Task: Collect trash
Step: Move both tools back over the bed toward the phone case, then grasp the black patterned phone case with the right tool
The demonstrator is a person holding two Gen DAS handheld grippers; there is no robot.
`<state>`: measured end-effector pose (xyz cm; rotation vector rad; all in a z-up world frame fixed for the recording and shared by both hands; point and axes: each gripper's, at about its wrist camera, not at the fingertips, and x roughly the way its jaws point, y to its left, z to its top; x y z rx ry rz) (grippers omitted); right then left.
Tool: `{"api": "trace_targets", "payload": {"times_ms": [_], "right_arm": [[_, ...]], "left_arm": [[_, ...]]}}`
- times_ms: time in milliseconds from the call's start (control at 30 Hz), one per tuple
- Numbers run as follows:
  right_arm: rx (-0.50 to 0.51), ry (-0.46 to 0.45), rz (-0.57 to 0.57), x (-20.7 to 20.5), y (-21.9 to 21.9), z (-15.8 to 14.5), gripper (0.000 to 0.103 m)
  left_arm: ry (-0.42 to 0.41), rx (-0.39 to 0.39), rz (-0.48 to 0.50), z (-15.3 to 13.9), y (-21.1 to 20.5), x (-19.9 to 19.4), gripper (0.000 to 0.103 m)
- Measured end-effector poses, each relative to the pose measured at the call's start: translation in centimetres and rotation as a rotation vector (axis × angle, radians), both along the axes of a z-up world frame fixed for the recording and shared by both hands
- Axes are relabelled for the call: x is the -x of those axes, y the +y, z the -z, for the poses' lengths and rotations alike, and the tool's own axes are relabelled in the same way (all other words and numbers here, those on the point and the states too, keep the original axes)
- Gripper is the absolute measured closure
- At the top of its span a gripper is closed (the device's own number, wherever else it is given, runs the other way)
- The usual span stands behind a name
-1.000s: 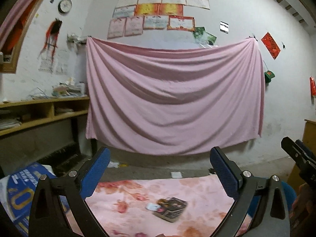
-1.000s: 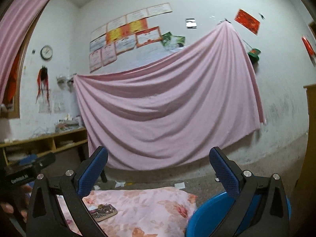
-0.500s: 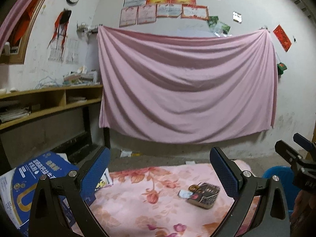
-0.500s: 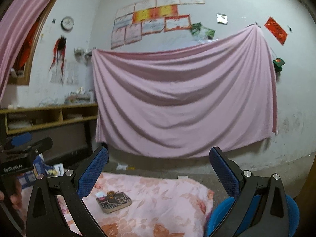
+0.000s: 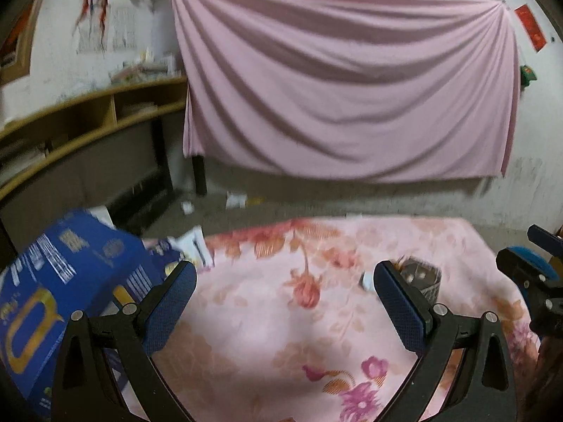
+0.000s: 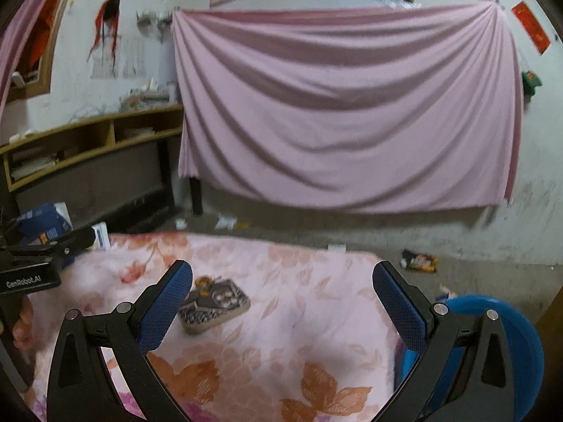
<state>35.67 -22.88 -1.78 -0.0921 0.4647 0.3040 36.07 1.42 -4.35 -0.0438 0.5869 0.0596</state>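
A dark snack wrapper (image 6: 213, 302) lies flat on the pink floral cloth (image 6: 288, 316); in the left wrist view the same wrapper (image 5: 420, 277) shows partly behind my right-hand blue finger. My left gripper (image 5: 285, 302) hangs open above the cloth with nothing between its fingers. My right gripper (image 6: 281, 302) is open too, the wrapper just inside its left finger, farther away. A blue bin (image 6: 492, 344) stands at the cloth's right edge, below the right gripper's right finger. The other gripper (image 6: 45, 249) shows at the left edge of the right wrist view.
A blue printed carton (image 5: 63, 281) lies left of the cloth. Another wrapper (image 6: 420, 262) and paper scraps (image 6: 225, 223) litter the grey floor beyond. A wooden shelf (image 6: 95, 144) runs along the left wall; a pink sheet (image 6: 345, 105) hangs behind.
Both views have tilted down and moved closer to the floral cloth. The wrapper now looks nearer and larger. Both grippers stay open.
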Motion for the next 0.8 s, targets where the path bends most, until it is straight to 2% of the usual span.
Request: {"api": "trace_targets", "payload": {"times_ms": [167,267,467,633,733,800], "right_arm": [[0.06,0.09,-0.039,-1.0,1.4,1.0,0.0],[0.077,0.175,-0.039,-2.5,2.3,1.9,0.0],[-0.049,0.374,-0.009,-5.9,2.5,3.7,0.0],[-0.043,0.433,0.0,-7.4,3.4,4.1,0.0],[-0.079,0.517,-0.019,-9.1,3.5,4.5,0.0],[-0.069,0.569,-0.038,-10.2,3.9,4.7,0.0]], "left_arm": [[0.097,0.061,-0.022,1.3,1.4,-1.2,0.004],[0.153,0.091,-0.045,1.8,2.2,-1.7,0.004],[0.202,0.109,-0.039,2.4,2.1,-2.2,0.004],[0.223,0.129,-0.024,2.6,2.3,-2.2,0.004],[0.251,0.129,-0.022,2.9,2.3,-2.5,0.004],[0.26,0.127,-0.022,3.0,2.3,-2.6,0.004]]}}
